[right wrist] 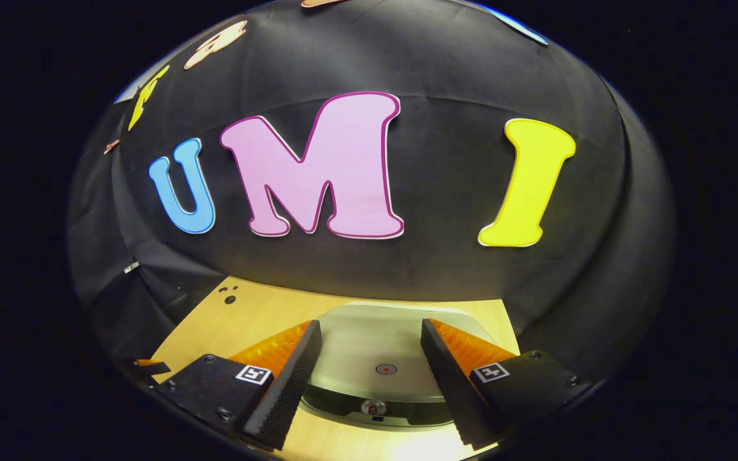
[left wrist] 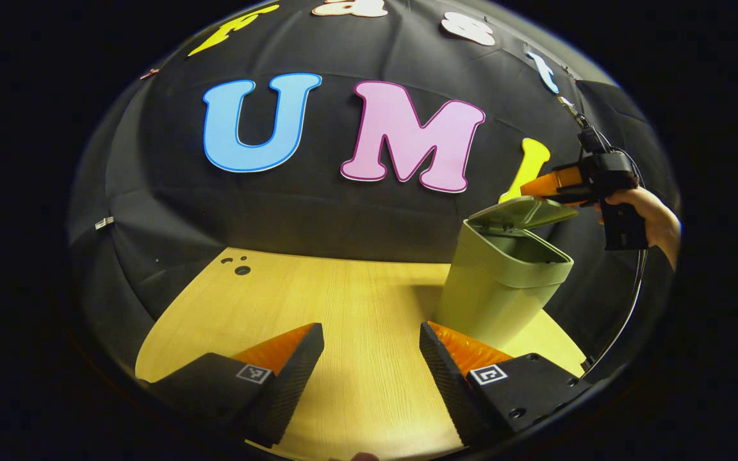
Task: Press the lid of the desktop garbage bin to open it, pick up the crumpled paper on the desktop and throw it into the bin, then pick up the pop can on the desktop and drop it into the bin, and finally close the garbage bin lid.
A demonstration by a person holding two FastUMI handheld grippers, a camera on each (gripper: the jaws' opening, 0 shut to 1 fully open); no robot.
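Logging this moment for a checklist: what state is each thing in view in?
Garbage bin: upright on the table, mouth uncovered.
Bin lid: partly raised, tilted above the rim.
Left gripper: open, holding nothing.
Right gripper: open, just above the lid, holding nothing.

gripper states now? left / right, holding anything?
Left gripper: open, holding nothing, low over the table.
Right gripper: open, holding nothing, above the bin lid.
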